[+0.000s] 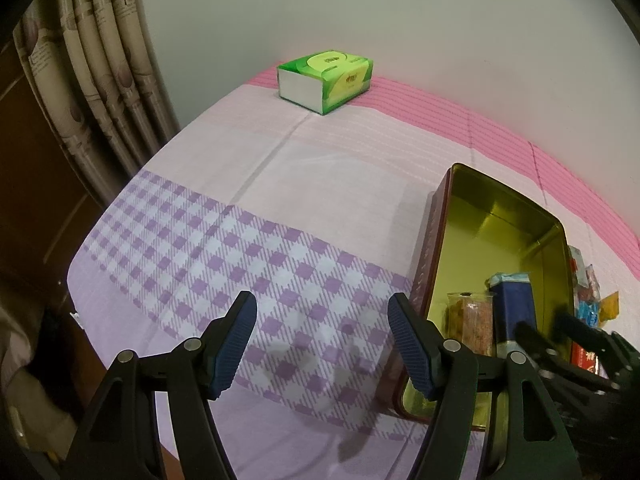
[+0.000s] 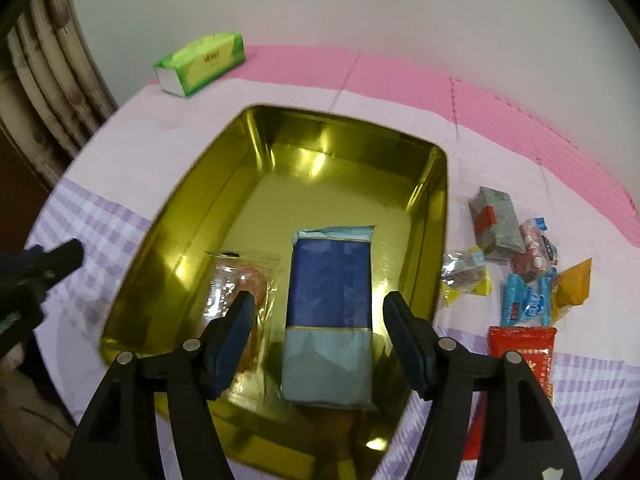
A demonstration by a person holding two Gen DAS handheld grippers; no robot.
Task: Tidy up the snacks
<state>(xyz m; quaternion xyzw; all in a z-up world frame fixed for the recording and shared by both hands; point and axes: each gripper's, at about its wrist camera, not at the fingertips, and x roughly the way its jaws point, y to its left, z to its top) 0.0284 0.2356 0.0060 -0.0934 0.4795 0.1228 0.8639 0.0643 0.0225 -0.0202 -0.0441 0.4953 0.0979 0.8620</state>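
Observation:
A gold-lined tin box (image 2: 192, 216) with dark red outer walls (image 1: 424, 264) lies open on the table. Inside lie a blue and grey packet (image 2: 330, 300) and a clear bag of orange snacks (image 2: 240, 280); both also show in the left wrist view, the packet (image 1: 514, 304) and the bag (image 1: 472, 324). My right gripper (image 2: 316, 312) is open and empty, just above the blue packet. My left gripper (image 1: 322, 320) is open and empty over the checked cloth, left of the tin. Loose snacks lie right of the tin: a grey pack (image 2: 494, 218), a light blue pack (image 2: 524, 300), a red pack (image 2: 524, 352).
A green tissue box (image 1: 326, 80) stands at the far side by the wall, and shows in the right wrist view (image 2: 200, 62). Yellow (image 2: 574, 284) and silver (image 2: 464, 270) wrappers lie among the loose snacks. A curtain (image 1: 92, 72) hangs at the left past the table edge.

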